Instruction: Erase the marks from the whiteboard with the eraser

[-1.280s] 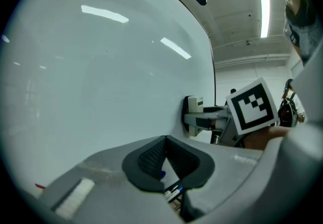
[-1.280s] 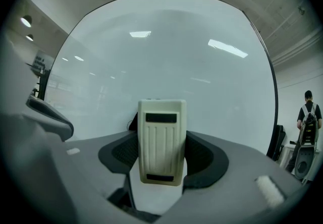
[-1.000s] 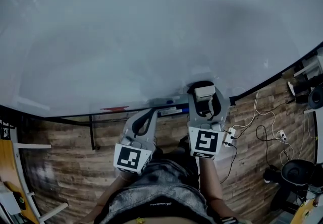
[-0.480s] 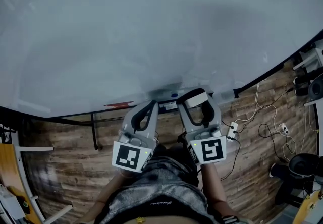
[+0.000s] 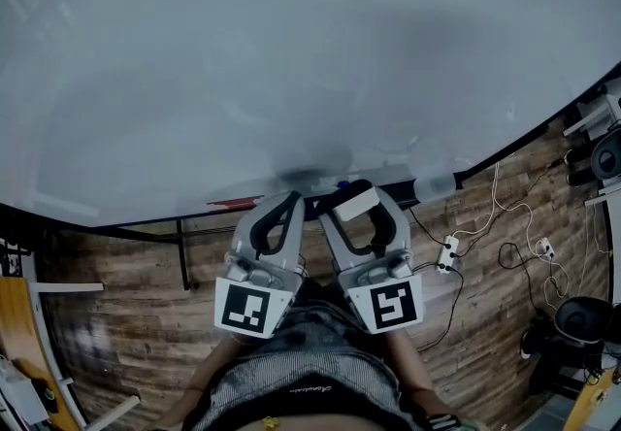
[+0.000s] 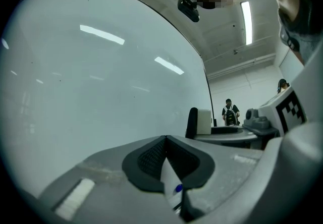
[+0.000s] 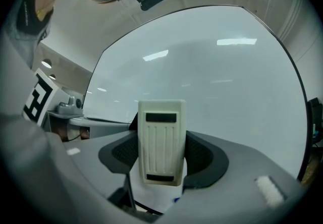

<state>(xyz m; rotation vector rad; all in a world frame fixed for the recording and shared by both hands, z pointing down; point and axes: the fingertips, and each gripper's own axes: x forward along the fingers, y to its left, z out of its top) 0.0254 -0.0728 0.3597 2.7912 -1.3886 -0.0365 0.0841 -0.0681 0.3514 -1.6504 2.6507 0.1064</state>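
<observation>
The whiteboard (image 5: pixel 291 60) fills the upper head view, and I see no marks on it there or in either gripper view (image 6: pixel 91 76) (image 7: pixel 212 81). My right gripper (image 5: pixel 351 206) is shut on a cream eraser (image 5: pixel 357 196), close to the board's lower edge. The right gripper view shows the ribbed eraser (image 7: pixel 161 142) upright between the jaws of the right gripper (image 7: pixel 162 156). My left gripper (image 5: pixel 289 200) hangs just left of it, shut with nothing between the jaws. The left gripper (image 6: pixel 164 140) has its pads pressed together, and the eraser (image 6: pixel 202 122) shows to its right.
A tray (image 5: pixel 320 191) under the board holds a red marker (image 5: pixel 233 201) and a blue-capped one (image 5: pixel 340 184). On the wooden floor at right lie cables and a power strip (image 5: pixel 446 254), with black equipment (image 5: pixel 582 322). A person (image 6: pixel 229 114) stands far off.
My right gripper has carried the eraser left and slightly down, from the board's lower right edge to right beside the left gripper. The left gripper has barely moved.
</observation>
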